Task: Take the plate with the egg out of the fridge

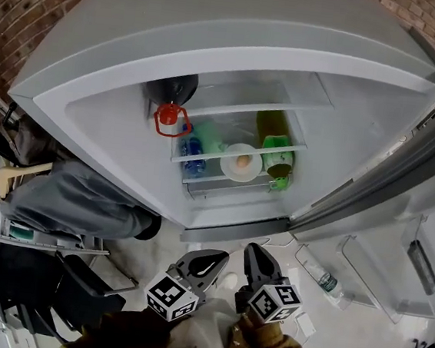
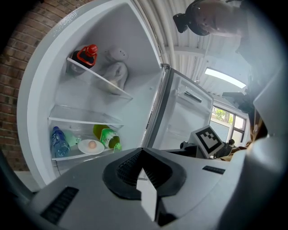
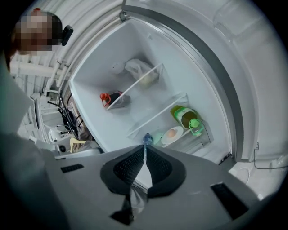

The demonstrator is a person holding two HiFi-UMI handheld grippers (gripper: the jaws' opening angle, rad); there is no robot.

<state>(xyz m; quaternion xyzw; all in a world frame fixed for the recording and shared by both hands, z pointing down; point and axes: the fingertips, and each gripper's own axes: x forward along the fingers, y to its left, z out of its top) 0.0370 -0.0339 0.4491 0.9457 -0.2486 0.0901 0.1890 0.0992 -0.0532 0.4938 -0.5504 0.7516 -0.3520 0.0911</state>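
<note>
We see the fridge (image 1: 346,129) standing open, with its door (image 1: 397,227) swung out to the right. The plate (image 1: 228,165) sits on the lowest shelf (image 1: 297,147) inside, and the egg (image 1: 244,162) lies at its middle. A blue bottle (image 1: 193,159) lies just left of the plate. A green bottle (image 1: 277,154) lies on its side just to the right, and from here we cannot say whether either one touches the rim. On the upper shelf a dark bottle (image 1: 172,107) with a red cap stands at the left. A pale bundle (image 2: 114,74) rests to the right of it (a bag, as far as we can make out). A clear bottle (image 1: 322,279) sits low in the door's rack.

Both grippers hang on the near side, in front of the open fridge and well apart from the plate. The left gripper (image 1: 206,262) has its fingers closed together with nothing between them, and its own view looks over them towards the plate at lower left. The right gripper (image 1: 258,262) is just beside it. Its fingers are likewise closed on nothing, and the plate lies beyond their tips to the right. The two marker cubes sit side by side at the near edge of the head view.
</note>
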